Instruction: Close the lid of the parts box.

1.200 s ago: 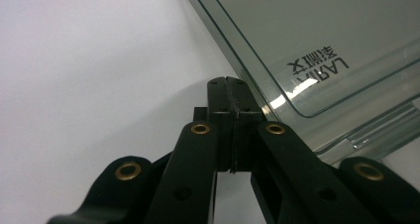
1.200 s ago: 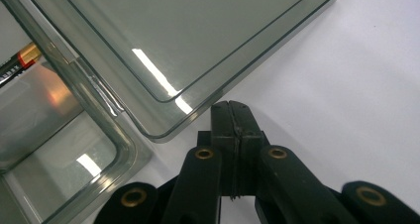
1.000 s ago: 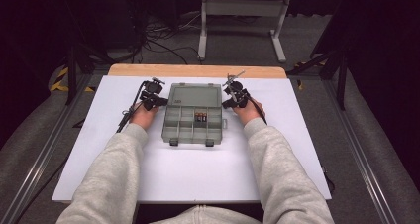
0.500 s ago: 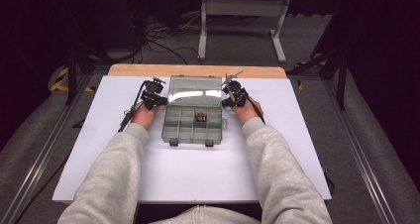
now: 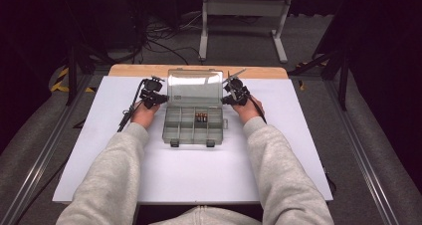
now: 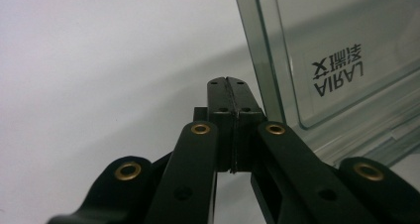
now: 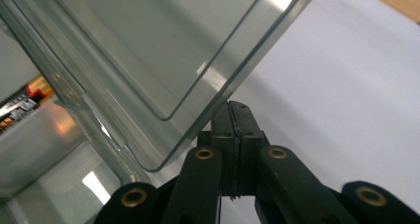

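A clear plastic organiser box (image 5: 193,128) lies in the middle of the white table, its lid (image 5: 195,85) tilted up toward the far side. A few small batteries (image 5: 201,117) sit in one middle compartment; their red ends (image 7: 29,97) appear in the right gripper view. My left gripper (image 5: 164,98) is shut and empty at the lid's left edge (image 6: 262,60), with its tip (image 6: 229,80) just beside it. My right gripper (image 5: 224,99) is shut and empty too, its tip (image 7: 238,106) right under the lid's right edge (image 7: 233,80).
The white table top (image 5: 199,175) has free room in front of the box and on both sides. A wooden strip (image 5: 144,69) runs along its far edge. Beyond it are a metal stand (image 5: 244,16) and cables on the floor.
The lid has swung further up and back from the box. Both hands have stayed beside it.
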Motion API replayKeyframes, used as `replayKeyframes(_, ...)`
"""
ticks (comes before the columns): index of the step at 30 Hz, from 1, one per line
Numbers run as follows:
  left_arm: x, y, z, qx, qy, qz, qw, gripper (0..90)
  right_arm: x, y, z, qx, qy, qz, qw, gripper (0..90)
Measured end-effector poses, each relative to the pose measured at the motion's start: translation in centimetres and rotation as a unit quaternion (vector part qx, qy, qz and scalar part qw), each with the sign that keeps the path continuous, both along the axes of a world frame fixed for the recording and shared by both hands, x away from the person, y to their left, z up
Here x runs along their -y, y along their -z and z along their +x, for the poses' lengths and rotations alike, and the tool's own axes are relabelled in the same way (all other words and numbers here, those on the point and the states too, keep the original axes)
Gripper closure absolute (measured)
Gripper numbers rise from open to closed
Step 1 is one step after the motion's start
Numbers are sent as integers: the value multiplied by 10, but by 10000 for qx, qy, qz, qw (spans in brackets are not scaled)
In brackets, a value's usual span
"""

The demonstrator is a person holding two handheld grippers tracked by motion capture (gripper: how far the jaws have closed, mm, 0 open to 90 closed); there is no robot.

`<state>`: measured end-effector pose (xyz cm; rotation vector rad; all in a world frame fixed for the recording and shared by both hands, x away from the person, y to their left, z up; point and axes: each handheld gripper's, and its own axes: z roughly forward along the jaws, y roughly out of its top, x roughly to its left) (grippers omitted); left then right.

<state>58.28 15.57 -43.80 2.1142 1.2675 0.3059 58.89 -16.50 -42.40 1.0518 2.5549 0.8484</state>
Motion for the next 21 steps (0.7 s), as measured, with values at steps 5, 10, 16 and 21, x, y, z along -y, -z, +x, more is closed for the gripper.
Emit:
replayKeyframes(5,-2,-7,-1,79,62,75,9999,894,-1,-6,-1,121,-64,-36,9999,900)
replayKeyframes(10,-3,-11,-4,163,97,80,9998,894,1,-10,-3,176,-77,20,9998,900)
replayKeyframes(16,-5,-16,-6,219,133,-4,9997,894,2,-15,-6,240,-96,136,9996,900)
replayKeyframes(21,-7,-18,-8,235,153,-32,9996,894,4,-18,-7,289,-181,262,9991,900)
